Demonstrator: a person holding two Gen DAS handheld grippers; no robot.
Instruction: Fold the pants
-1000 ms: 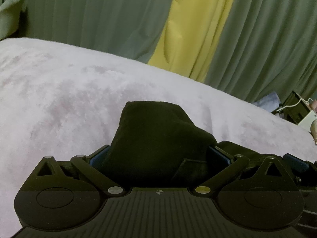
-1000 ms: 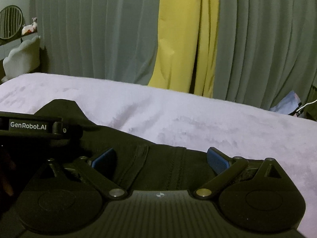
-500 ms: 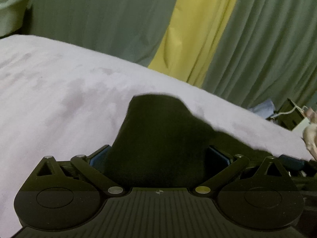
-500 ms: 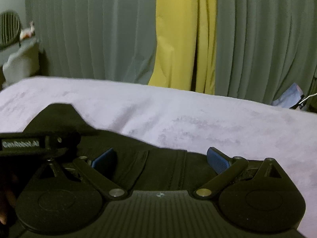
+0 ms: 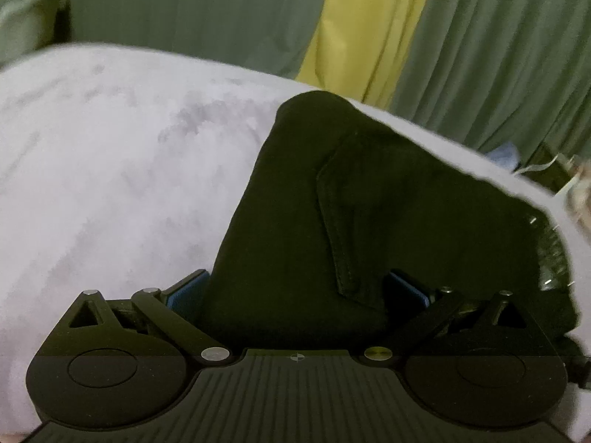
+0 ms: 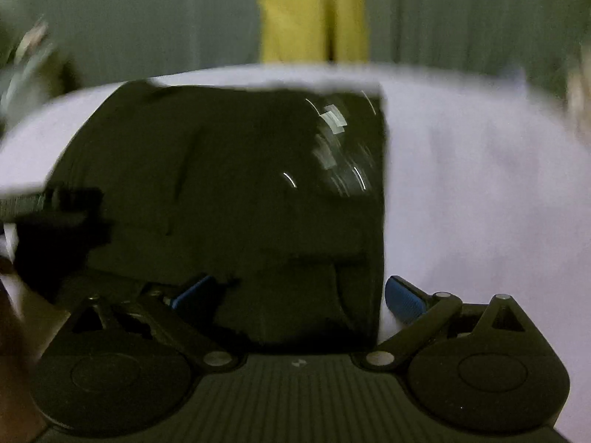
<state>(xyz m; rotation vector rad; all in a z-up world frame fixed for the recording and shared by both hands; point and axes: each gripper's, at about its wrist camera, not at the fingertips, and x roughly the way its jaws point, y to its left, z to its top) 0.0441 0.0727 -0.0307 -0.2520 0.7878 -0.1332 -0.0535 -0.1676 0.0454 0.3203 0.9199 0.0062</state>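
A pale lilac plush bed cover (image 5: 110, 170) is spreading across both views and carrying the work, with grey-green curtains (image 5: 184, 18) hanging behind it and a yellow curtain panel (image 5: 365, 33) showing between them. The black pants (image 5: 332, 221) are lying on this cover, bunched upward in the left wrist view, where a stitched pocket edge is running down the raised cloth; in the right wrist view the same pants (image 6: 240, 203) are appearing as a broad dark sheet whose straight right edge is ending just inside the right fingertip, though motion blur is smearing the detail. The left gripper (image 5: 299, 291) is showing its blue pads (image 5: 186, 293) standing wide apart with a thick fold of the pants filling the gap between them; whether the pads are pressing the cloth cannot be told, since the fabric is hiding the contact. The right gripper (image 6: 299, 295) is likewise showing its blue fingertips (image 6: 402, 297) spread wide, with cloth lying between them and against the left fingertip, while the right fingertip is standing clear over the bed cover. At the left edge of the right wrist view, part of the other device is crossing over the pants, too blurred to read.
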